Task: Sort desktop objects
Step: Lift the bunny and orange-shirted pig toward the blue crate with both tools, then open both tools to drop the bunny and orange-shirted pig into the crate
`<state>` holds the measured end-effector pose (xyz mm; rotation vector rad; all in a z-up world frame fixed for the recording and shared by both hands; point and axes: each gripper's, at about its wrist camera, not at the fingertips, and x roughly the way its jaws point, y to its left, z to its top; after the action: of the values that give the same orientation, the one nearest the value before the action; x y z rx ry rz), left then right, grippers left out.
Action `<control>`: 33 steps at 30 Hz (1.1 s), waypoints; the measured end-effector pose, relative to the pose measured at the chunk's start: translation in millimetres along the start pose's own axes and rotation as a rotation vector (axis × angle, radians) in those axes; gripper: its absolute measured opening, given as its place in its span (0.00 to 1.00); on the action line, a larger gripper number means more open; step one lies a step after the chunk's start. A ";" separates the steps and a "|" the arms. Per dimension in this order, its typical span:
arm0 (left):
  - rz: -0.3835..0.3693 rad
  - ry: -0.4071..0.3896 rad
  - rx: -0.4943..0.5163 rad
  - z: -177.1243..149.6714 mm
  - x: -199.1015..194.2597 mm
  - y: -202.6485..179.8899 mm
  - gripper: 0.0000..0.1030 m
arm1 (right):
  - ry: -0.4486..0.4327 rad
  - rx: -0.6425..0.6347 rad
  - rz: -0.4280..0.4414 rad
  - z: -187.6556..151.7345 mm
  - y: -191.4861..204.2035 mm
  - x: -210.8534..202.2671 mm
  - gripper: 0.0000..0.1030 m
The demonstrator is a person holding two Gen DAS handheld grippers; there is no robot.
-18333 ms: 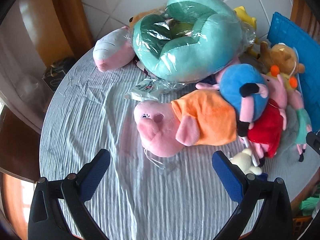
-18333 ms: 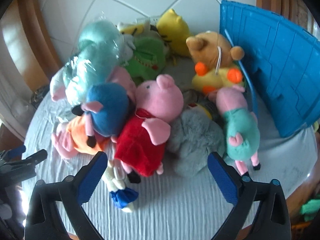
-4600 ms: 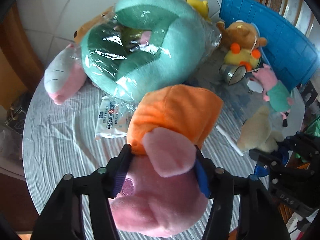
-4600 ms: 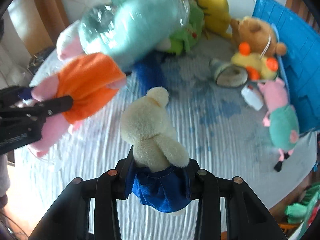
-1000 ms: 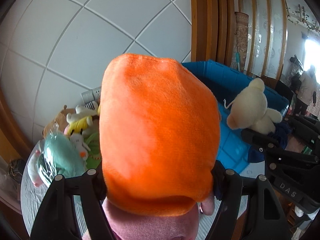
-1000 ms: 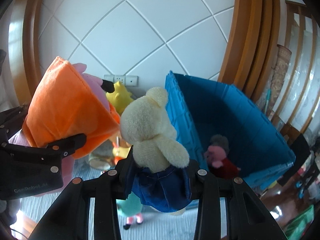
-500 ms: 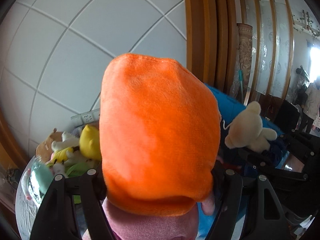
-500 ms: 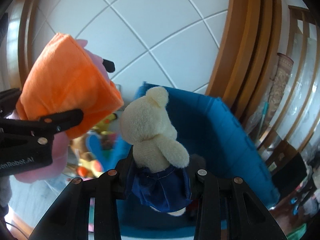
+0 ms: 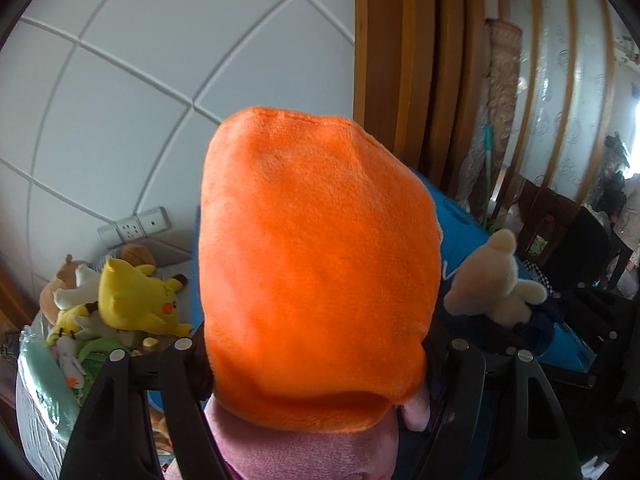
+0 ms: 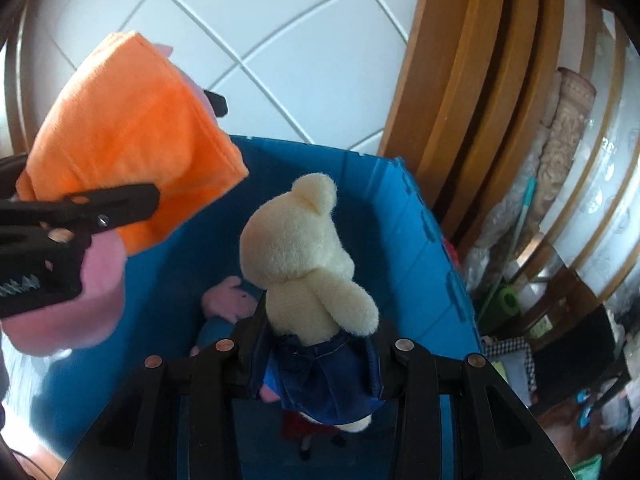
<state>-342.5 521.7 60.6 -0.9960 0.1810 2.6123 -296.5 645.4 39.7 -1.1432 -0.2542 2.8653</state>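
Left gripper (image 9: 316,364) clamps the pig (image 9: 316,264), right gripper (image 10: 316,364) clamps the bear (image 10: 304,252), both over the bin (image 10: 420,248). Some toys lie inside; a yellow toy (image 9: 132,300) and probably others wait on the desk.

A white wall (image 9: 160,80) with big square tiles fills the upper left of the left view. Two wall plugs (image 9: 134,227) sit low on it — small and pale. Tall brown wooden posts (image 9: 400,60) stand at the top middle. In the right view, at the right edge, a green and white stick (image 10: 516,232) leans by shiny glass panels (image 10: 600,200) — dark chairs (image 10: 560,312) stand below.
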 end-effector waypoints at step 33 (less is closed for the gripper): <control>0.136 0.649 -0.129 -31.4 277.0 7.9 0.74 | 0.669 -0.071 0.067 -8.7 -30.9 324.8 0.36</control>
<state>-518.9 580.6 -147.2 -1.9111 0.2402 2.3393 -527.0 710.6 -182.0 -2.0515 -0.2816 2.3477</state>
